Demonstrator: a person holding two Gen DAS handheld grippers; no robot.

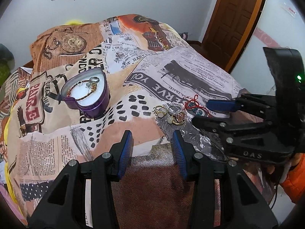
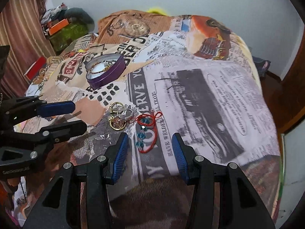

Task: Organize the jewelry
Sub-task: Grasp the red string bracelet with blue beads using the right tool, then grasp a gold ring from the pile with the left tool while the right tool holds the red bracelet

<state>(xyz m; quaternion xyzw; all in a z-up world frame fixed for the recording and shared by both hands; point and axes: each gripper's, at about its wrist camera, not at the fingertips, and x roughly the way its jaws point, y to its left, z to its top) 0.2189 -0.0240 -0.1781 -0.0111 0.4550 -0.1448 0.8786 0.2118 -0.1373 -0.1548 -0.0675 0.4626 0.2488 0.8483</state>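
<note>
A purple heart-shaped tin [image 1: 91,103] sits on the printed bedspread [image 1: 190,72] and holds a bracelet and small pieces [image 1: 89,85]; it also shows in the right wrist view [image 2: 108,74]. Several rings [image 1: 171,112] lie in a cluster, also in the right wrist view [image 2: 118,118]. A red string bracelet [image 2: 148,129] with blue bead earrings [image 2: 141,135] lies beside them. My left gripper [image 1: 152,143] is open and empty, short of the rings. My right gripper [image 2: 150,145] is open, its fingers either side of the red bracelet and just above it.
A wooden door [image 1: 234,17] stands at the back right. Boxes and clothes [image 2: 61,28] are piled at the bed's far left by a curtain [image 2: 17,38]. A red box [image 2: 36,66] lies at the bed's left edge.
</note>
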